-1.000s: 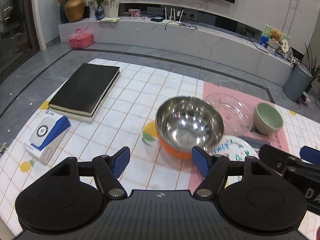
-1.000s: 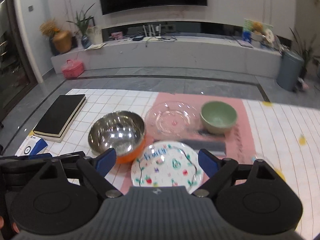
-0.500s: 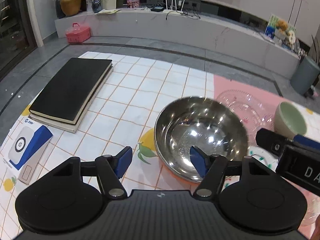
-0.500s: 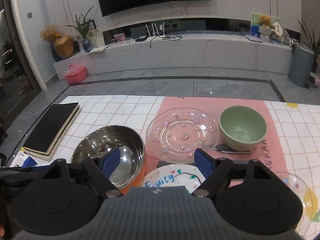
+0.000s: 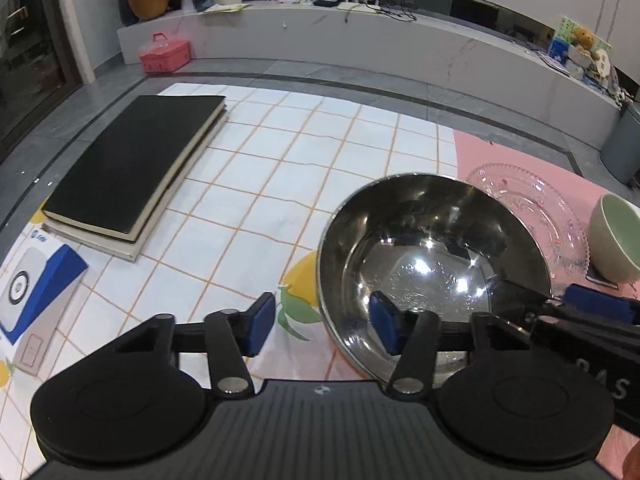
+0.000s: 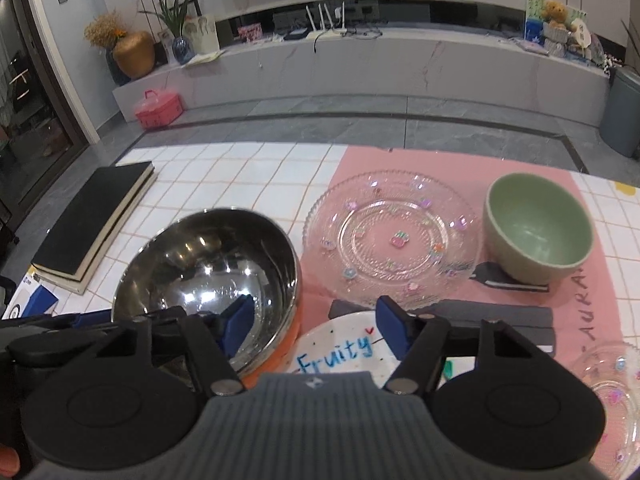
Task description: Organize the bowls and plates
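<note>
A steel bowl point(image 5: 432, 256) with an orange outside sits on the checked cloth; it also shows in the right wrist view point(image 6: 208, 264). My left gripper point(image 5: 322, 326) is open and straddles the bowl's near left rim, one pad inside, one outside. My right gripper point(image 6: 316, 326) is open, with one pad inside the bowl's right rim and the other over a white "Fruity" plate point(image 6: 340, 354). A clear glass plate point(image 6: 392, 240) and a green bowl point(image 6: 538, 228) lie beyond on the pink mat point(image 6: 440, 164).
A black notebook stack point(image 5: 136, 176) and a blue and white box point(image 5: 32, 292) lie at the left. A second glass plate point(image 6: 616, 400) sits at the right edge. The table's far edge drops to a grey floor.
Both grippers have moved forward and down to the steel bowl. The left gripper's right pad is now inside the bowl. The right gripper has come over the Fruity plate.
</note>
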